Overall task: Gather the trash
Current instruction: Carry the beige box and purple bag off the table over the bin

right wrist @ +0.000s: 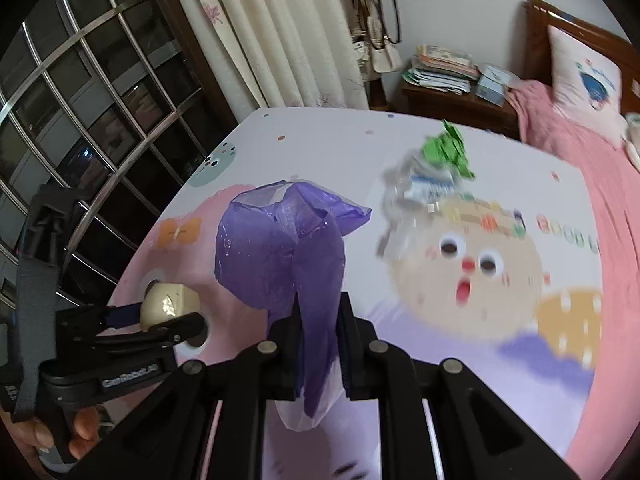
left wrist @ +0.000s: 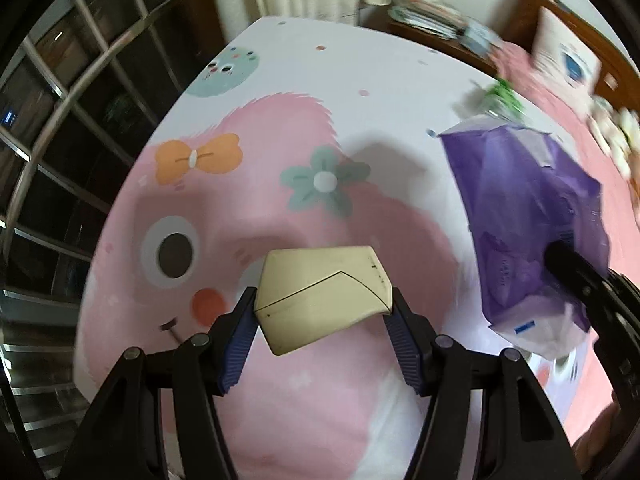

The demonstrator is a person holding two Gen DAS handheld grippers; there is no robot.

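Both grippers carry something above the bed. Nearest in the left wrist view, the left gripper [left wrist: 323, 312] has its blue-padded jaws clamped on the two ends of a small cream box [left wrist: 320, 296], which looks like an empty carton. The box sits crosswise between the pads and clear of the sheet, a hold that looks chosen so it can be dropped straight down. From the right wrist view the same box [right wrist: 168, 305] shows at the tip of that gripper [right wrist: 160, 320], with a person's hand [right wrist: 60, 432] around the handle.

Just beside it, the right gripper [right wrist: 318, 328] has its jaws nearly together, pinching a gathered fold of a purple plastic bag [right wrist: 280, 248]. The bag billows up beyond the fingers with its mouth [right wrist: 276, 196] partly open at the far end, probably so the box can go in. The left camera shows the bag [left wrist: 528, 216] off to its right, near the box but apart from it.

Farther out on the cartoon-printed bedsheet [right wrist: 520, 380] lie more pieces to collect: a crumpled clear wrapper [right wrist: 416, 196] and, touching its far side, a green scrap [right wrist: 450, 148]. Both are blurred and well apart from the bag.

Beyond the bed stand a wooden nightstand [right wrist: 452, 106] stacked with papers, and cream curtains [right wrist: 280, 32].
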